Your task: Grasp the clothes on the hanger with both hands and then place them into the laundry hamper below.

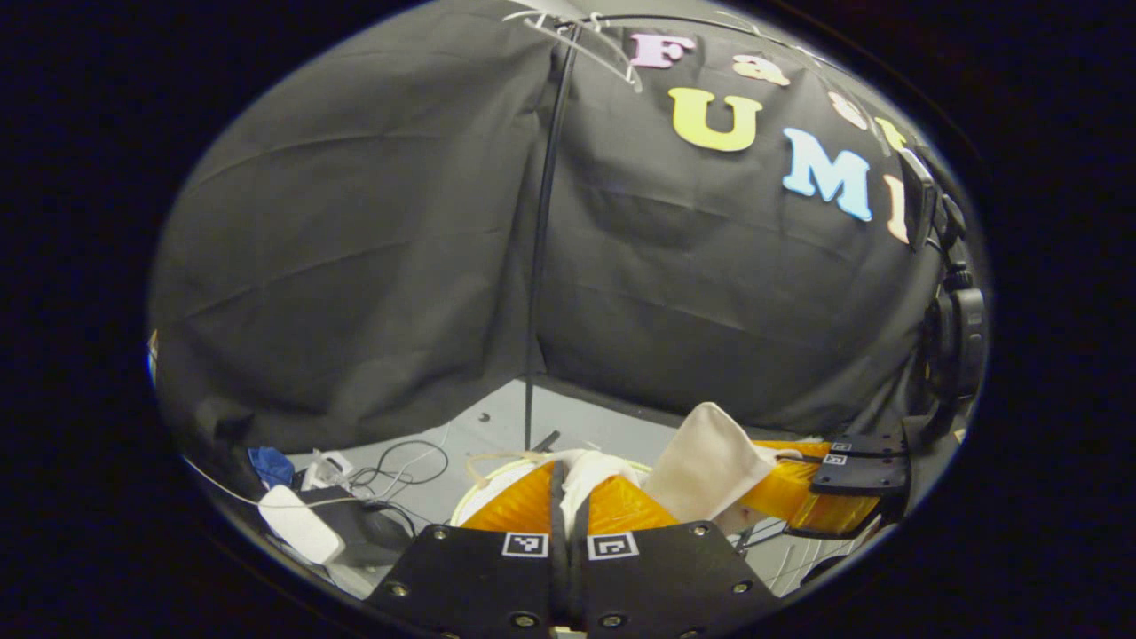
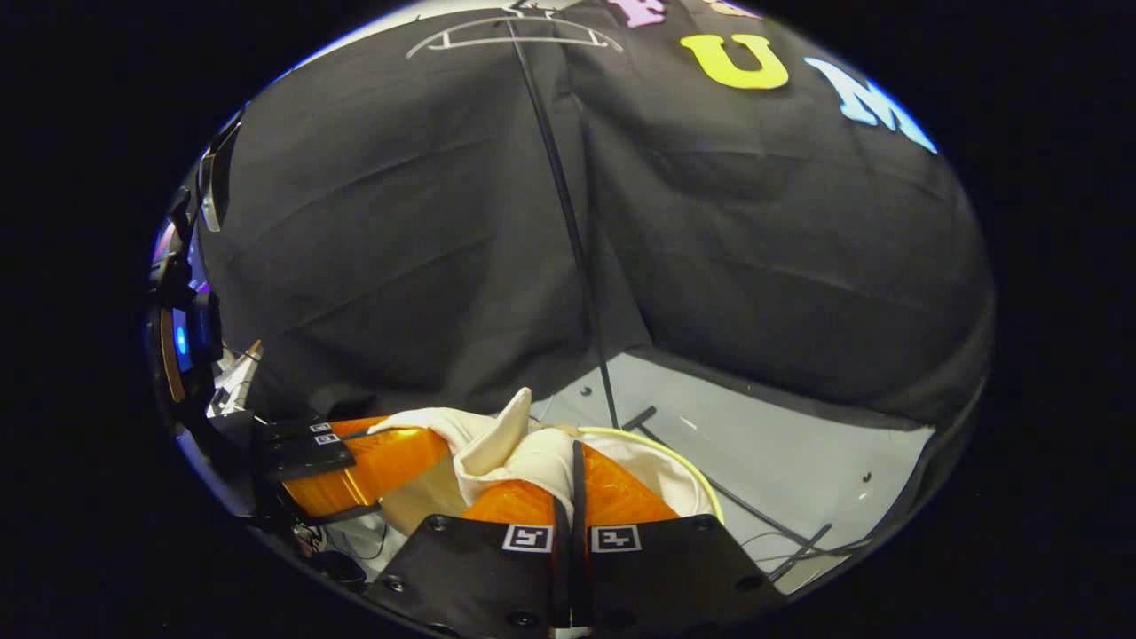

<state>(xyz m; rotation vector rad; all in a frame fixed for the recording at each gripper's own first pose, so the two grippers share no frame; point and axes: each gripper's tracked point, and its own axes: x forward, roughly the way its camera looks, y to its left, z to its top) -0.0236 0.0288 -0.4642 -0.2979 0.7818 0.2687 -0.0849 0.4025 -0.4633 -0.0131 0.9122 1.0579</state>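
the left gripper [image 1: 568, 506] hides most of the cream clothes [image 1: 706, 470] behind its own closed fingers, so how much cloth sits between them cannot be told. the laundry hamper [image 1: 484, 488] shows as a pale curved rim on the left, its body covered by the gripper and cloth. at the top edge the hanger [image 1: 577, 35] is cut off, its hook out of sight. small things on the floor at the near left, a blue scrap [image 1: 271, 463] and a white box [image 1: 300, 524] among cables, are too blurred to identify. in the right gripper view the right gripper [image 2: 572, 497] likewise covers the cloth's folds, and the hamper's depth is hidden.
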